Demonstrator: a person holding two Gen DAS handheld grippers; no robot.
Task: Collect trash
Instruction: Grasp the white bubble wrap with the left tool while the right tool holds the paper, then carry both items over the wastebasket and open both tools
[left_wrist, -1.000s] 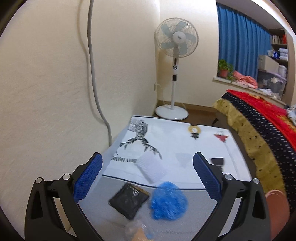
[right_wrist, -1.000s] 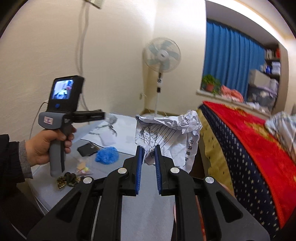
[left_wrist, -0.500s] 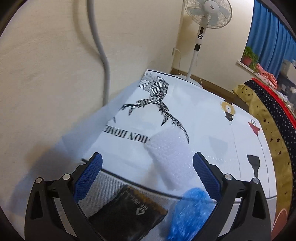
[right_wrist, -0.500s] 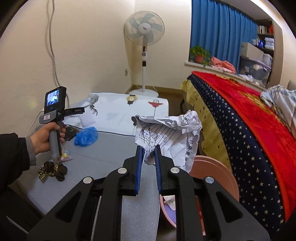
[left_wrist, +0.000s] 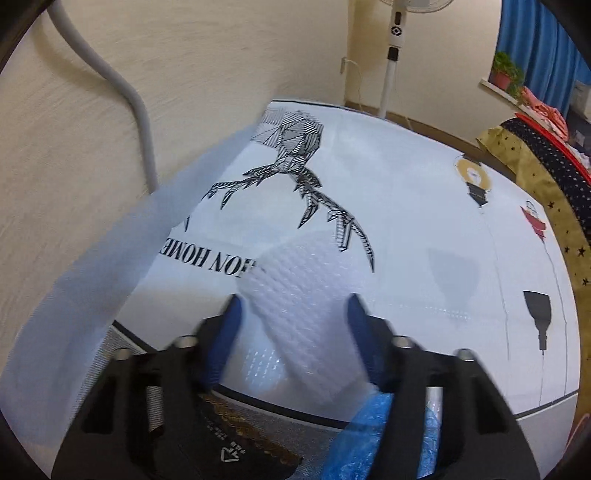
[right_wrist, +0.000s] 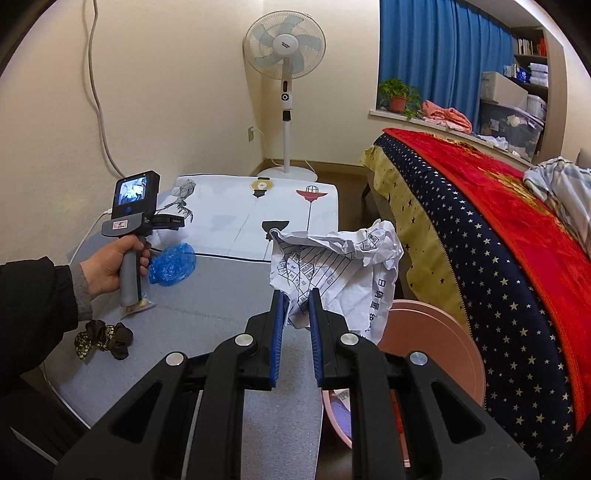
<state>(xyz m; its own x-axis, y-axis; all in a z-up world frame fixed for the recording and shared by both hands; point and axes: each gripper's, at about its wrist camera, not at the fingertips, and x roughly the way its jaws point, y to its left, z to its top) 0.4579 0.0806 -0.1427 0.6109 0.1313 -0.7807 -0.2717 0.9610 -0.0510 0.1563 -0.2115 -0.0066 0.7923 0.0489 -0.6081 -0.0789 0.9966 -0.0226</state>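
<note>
In the left wrist view my left gripper (left_wrist: 293, 312) is open, its blurred fingers either side of a sheet of white bubble wrap (left_wrist: 310, 314) lying on the white printed cloth (left_wrist: 406, 221). A black packet (left_wrist: 229, 439) and a blue plastic cover (left_wrist: 369, 439) lie below it. In the right wrist view my right gripper (right_wrist: 295, 306) is shut on a crumpled printed paper (right_wrist: 343, 266) and holds it above the table's right edge, over a pink bin (right_wrist: 436, 350). The left gripper's handle (right_wrist: 135, 221) shows there above the blue cover (right_wrist: 171, 264).
A clear wrapper (right_wrist: 138, 306) and a dark ribbon bow (right_wrist: 103, 338) lie on the grey table (right_wrist: 221, 295). A wall with a grey cable (left_wrist: 142, 122) bounds the left. A standing fan (right_wrist: 284, 74) is behind. A bed with a red starred blanket (right_wrist: 498, 221) is on the right.
My left gripper has moved forward and down onto the bubble wrap and its fingers have narrowed around it. My right gripper has carried the crumpled paper over the pink bin.
</note>
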